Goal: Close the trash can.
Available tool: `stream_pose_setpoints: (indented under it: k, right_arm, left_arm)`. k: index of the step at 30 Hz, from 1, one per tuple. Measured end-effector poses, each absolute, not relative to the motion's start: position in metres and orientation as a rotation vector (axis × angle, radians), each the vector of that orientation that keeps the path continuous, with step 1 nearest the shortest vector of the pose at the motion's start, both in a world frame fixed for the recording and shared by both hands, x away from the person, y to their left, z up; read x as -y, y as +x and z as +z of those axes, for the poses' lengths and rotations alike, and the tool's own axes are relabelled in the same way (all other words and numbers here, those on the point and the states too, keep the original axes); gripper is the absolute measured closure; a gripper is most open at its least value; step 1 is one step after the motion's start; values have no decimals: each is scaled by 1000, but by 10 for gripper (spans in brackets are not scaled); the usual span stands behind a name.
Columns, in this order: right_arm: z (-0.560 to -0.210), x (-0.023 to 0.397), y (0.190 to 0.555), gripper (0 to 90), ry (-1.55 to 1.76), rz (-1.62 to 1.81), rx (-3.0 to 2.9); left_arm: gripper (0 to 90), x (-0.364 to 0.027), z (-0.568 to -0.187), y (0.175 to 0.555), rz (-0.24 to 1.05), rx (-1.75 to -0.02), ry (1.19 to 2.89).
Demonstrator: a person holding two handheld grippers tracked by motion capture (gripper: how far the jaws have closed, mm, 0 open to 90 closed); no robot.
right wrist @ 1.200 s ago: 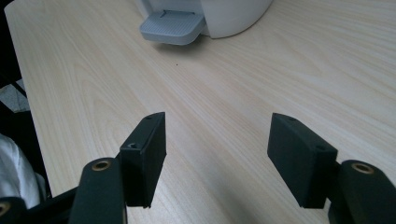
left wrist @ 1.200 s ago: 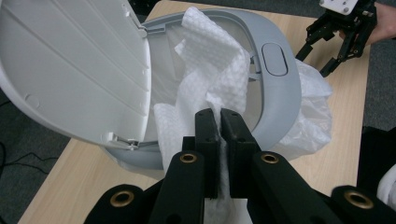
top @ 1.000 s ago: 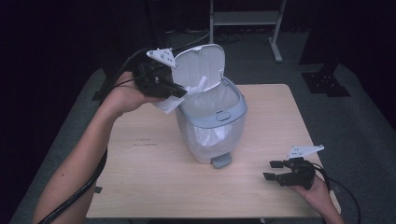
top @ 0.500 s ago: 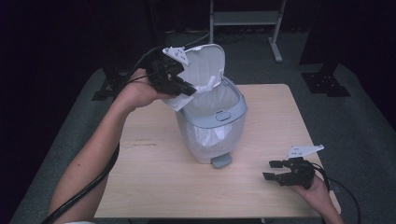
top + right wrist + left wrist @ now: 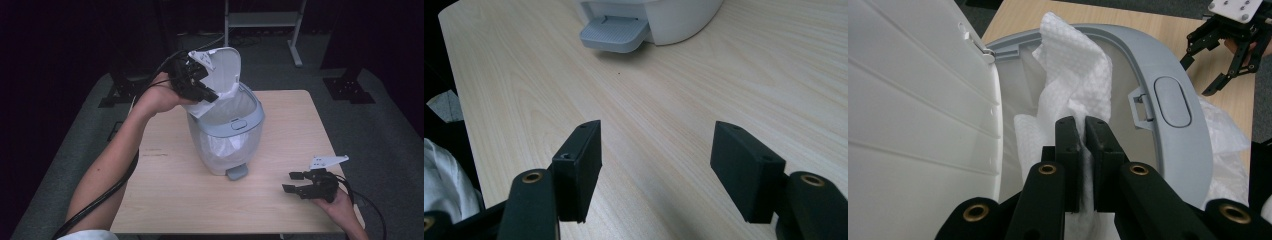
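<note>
A grey-and-white pedal bin stands mid-table with its white lid swung up. My left gripper is at the bin's back-left rim, shut on a white paper towel. In the left gripper view the jaws pinch the crumpled paper towel, which hangs over the opening inside the grey rim, beside the lid. My right gripper rests low near the table's front right, open and holding nothing. Its view shows the open jaws over bare wood, facing the pedal.
The bin has a white liner bag bulging over its rim. The wooden table is bare to the left and in front of the bin. A metal stand is on the dark floor behind the table.
My left gripper has carried the paper towel rightward and slightly down, from beside the bin to its open mouth. The right gripper has stayed in place.
</note>
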State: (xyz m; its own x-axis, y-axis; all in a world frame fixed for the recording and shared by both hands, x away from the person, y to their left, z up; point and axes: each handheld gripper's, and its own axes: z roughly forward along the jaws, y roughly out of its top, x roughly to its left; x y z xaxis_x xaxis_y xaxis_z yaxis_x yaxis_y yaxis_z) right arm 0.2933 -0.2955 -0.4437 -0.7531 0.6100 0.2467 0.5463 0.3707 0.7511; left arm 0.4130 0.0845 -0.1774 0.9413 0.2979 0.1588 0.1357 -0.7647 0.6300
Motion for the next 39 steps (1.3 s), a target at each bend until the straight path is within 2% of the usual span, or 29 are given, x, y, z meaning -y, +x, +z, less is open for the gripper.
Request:
stream_pose_setpoints:
  k: [39]
  right_arm:
    - [-444,300,292,356,1079,1357,-2531]
  left_arm:
    - [818,-50,-201,438,271,-299,2480]
